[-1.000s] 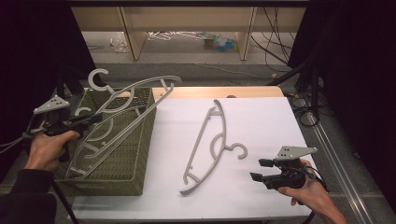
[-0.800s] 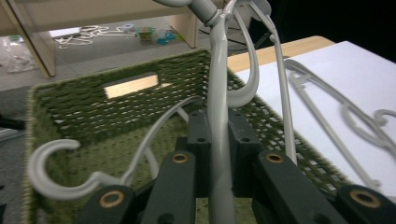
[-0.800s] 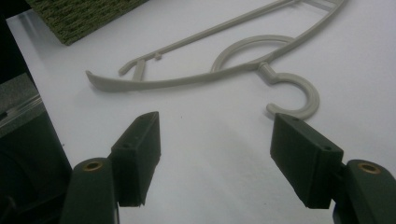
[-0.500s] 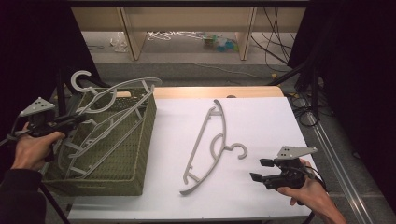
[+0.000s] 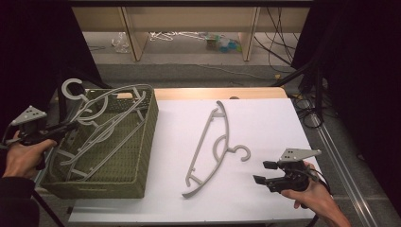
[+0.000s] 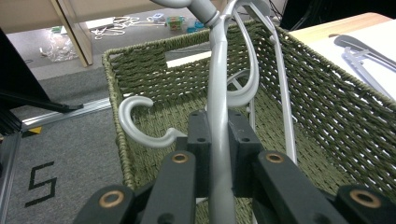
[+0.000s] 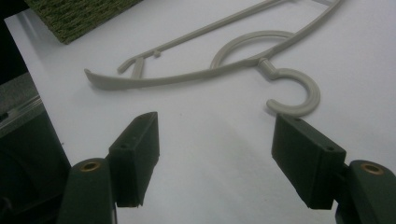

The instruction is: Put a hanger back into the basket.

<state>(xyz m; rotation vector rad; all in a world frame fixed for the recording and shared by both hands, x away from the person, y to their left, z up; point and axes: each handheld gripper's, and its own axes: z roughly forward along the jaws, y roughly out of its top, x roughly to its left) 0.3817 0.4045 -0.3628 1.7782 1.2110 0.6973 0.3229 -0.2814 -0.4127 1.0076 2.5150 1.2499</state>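
Left gripper around grey hanger over basket

The olive-green woven wicker basket looks rough and matt. The pale grey plastic hanger lying on the smooth white matt tabletop has a slight sheen. The black gripper pads look matt plastic with brass-coloured rivets.

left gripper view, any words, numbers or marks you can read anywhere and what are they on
"S": a single black angular mark, possibly a 5, on the grey floor beside the green woven basket.
Nothing is printed on the grey hanger held in the left gripper, nor on the basket.
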